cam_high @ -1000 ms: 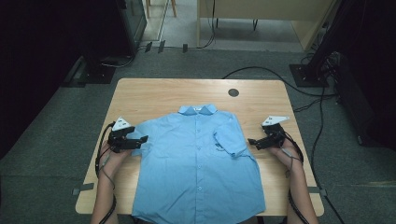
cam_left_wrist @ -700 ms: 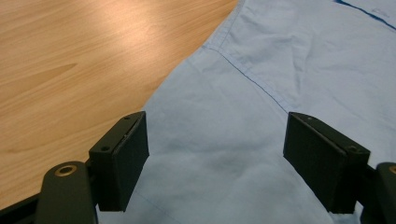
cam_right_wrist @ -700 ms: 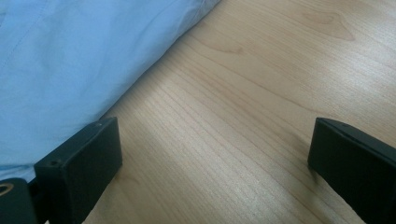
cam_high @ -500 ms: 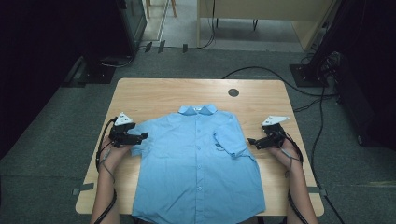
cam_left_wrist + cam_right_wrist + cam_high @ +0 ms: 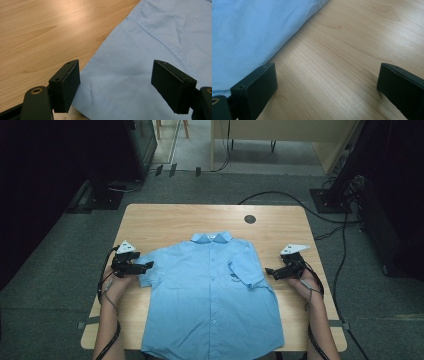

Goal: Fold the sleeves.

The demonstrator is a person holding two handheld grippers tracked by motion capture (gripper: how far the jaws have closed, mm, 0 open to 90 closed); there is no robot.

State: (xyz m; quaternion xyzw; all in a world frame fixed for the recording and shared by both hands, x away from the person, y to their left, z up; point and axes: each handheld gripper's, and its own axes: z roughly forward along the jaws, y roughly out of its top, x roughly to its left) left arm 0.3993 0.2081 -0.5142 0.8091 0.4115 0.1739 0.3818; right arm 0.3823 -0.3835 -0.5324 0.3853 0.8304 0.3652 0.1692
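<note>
Two tools, both wide open, left tool (image 5: pixel 115 87) over blue shirt (image 5: pixel 210 295) sleeve hem, right tool (image 5: pixel 327 87) beside shirt on table (image 5: pixel 175 222)

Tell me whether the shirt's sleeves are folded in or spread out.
One each: the shirt's sleeve by the right gripper lies folded in; the one by the left gripper is spread.

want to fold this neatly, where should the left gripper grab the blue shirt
Probably the sleeve hem of the blue shirt, coming in low from the table's left edge. The left gripper, jaws open, already straddles that flat, free edge.
</note>
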